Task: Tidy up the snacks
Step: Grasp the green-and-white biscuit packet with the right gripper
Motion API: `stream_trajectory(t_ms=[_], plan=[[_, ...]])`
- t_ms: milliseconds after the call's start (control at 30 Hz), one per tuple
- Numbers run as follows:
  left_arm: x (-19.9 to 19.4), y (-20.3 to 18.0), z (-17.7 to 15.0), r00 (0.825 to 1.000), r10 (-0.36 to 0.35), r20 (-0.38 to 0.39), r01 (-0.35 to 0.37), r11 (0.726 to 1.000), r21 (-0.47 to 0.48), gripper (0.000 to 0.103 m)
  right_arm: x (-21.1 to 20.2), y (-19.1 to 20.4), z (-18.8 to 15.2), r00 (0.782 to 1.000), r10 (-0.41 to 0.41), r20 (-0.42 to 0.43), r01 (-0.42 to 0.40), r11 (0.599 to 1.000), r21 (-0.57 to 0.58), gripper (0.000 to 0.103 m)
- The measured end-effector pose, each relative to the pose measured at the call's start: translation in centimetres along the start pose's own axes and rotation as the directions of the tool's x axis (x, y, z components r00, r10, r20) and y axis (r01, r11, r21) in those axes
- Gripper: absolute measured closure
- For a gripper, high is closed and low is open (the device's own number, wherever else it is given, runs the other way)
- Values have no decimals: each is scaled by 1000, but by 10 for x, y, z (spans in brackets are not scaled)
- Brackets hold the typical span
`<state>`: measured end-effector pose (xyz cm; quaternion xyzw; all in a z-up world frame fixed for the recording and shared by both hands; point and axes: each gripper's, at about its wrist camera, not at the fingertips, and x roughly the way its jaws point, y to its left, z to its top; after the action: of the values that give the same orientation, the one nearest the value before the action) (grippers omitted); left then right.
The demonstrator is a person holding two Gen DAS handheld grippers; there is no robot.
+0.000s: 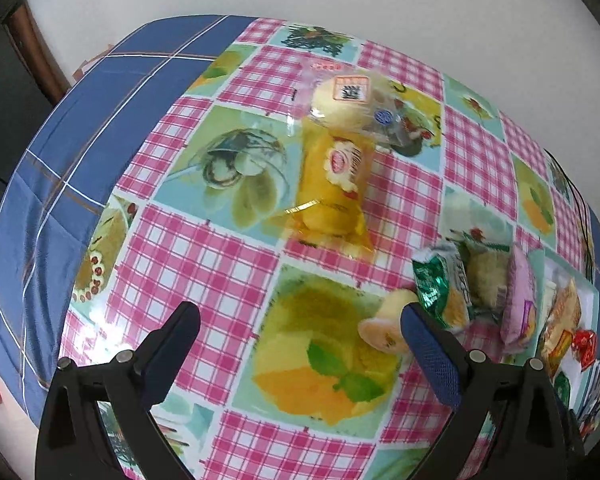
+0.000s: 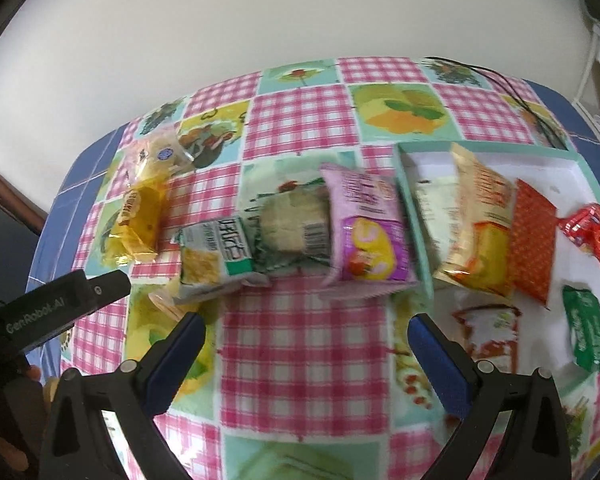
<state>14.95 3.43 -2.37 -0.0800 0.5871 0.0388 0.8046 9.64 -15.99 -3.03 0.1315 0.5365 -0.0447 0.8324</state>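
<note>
One "GenRobot.AI" mark on left claw (image 2: 100, 292).

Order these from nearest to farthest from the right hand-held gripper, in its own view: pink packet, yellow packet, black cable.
From the right hand-held gripper:
1. Pink packet, just ahead, centre.
2. Yellow packet, far left.
3. Black cable, far right, at the table's back edge.

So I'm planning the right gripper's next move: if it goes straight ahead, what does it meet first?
Probably the pink snack packet, lying straight ahead of the open right gripper beside the box; only bare tablecloth lies before it.
</note>
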Motion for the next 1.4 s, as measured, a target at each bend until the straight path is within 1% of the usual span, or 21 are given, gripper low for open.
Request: stream_trajectory(t_ms=[267, 400, 533, 700, 900, 1067, 1100, 1167, 1233, 1300, 1400], plan=[[2, 12, 11, 1000, -19, 10, 19, 1000, -20, 3, 13, 21, 9, 999, 30, 21, -30, 1000, -5, 2], [5, 18, 13, 1000, -17, 5, 18, 999, -29, 3, 21, 27, 13, 999, 53, 12, -53, 999, 9, 7], [9, 19, 16, 1000, -20, 2, 20, 1000, -24, 3, 30, 33, 15, 998, 65, 1, -65, 998, 6, 13], [13, 19, 18, 1000, -22, -5, 22, 999, -25, 3, 39, 39, 21, 997, 83, -1, -83, 997, 2, 19], [19, 18, 21, 1000, -29, -12, 29, 999, -30, 3, 49, 43, 25, 996, 92, -9, -92, 996, 0, 22], [22, 22, 23, 999, -38, -20, 37, 998, -47, 3, 56, 49, 28, 996, 86, -4, -86, 996, -14, 23], [23, 22, 23, 999, -40, -22, 39, 998, -50, 3, 57, 50, 28, 997, 83, -2, -83, 996, -19, 24], [23, 23, 23, 999, -39, -26, 37, 998, -47, 3, 59, 51, 30, 997, 75, 2, -75, 997, -23, 30], [23, 25, 23, 999, -38, -27, 37, 998, -46, 3, 61, 51, 30, 996, 85, -7, -85, 996, -17, 41], [24, 26, 24, 999, -41, -29, 39, 998, -47, 3, 62, 52, 29, 996, 88, -16, -88, 996, -17, 46], [24, 24, 24, 998, -47, -31, 46, 998, -42, 3, 63, 51, 27, 996, 91, -26, -91, 996, -18, 48]])
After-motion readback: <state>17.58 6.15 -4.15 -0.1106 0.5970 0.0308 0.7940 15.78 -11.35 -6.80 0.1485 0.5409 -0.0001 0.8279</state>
